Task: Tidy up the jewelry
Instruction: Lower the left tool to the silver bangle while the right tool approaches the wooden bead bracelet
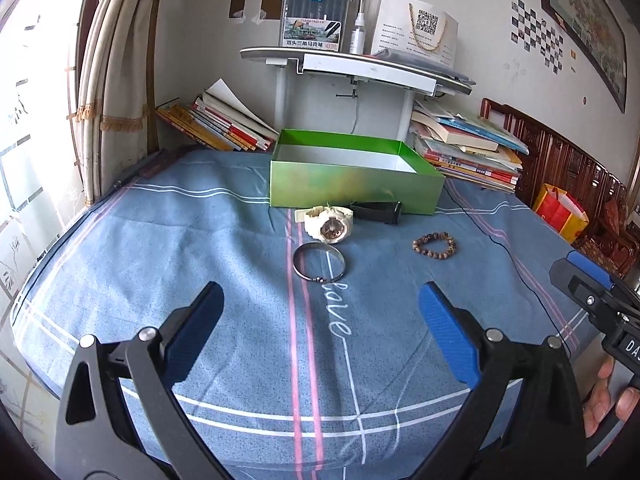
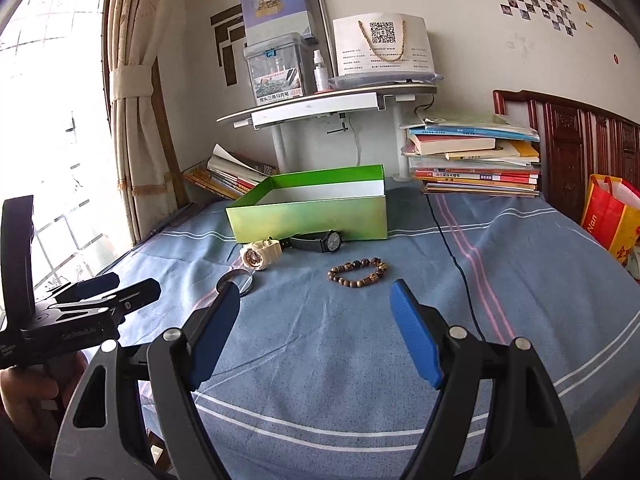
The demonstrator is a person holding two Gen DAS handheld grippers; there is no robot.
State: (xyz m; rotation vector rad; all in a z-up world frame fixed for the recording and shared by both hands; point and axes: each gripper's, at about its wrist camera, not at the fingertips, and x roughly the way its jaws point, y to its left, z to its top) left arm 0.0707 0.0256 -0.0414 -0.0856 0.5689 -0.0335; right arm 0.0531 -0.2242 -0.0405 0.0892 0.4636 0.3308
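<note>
**Four Pieces Awaiting Pickup Before the Green Box**

Four items lie on the blue bedspread (image 1: pixel 200 240), just in front of the open green box (image 1: pixel 352 188): a cream watch (image 1: pixel 328 222), a black watch (image 2: pixel 320 242), a metal bangle (image 1: pixel 319 262) and a wooden bead bracelet (image 2: pixel 359 270). We hold the left hand-held gripper (image 1: pixel 320 332) and the right hand-held gripper (image 2: pixel 316 332) short of them, both with fingers wide apart and nothing between.

We judge the bangle stiff, thin and slippery: pinch across its rim. The bead bracelet looks light and floppy; clamp two or three beads. We take each watch by its rigid case, not its strap.
</note>
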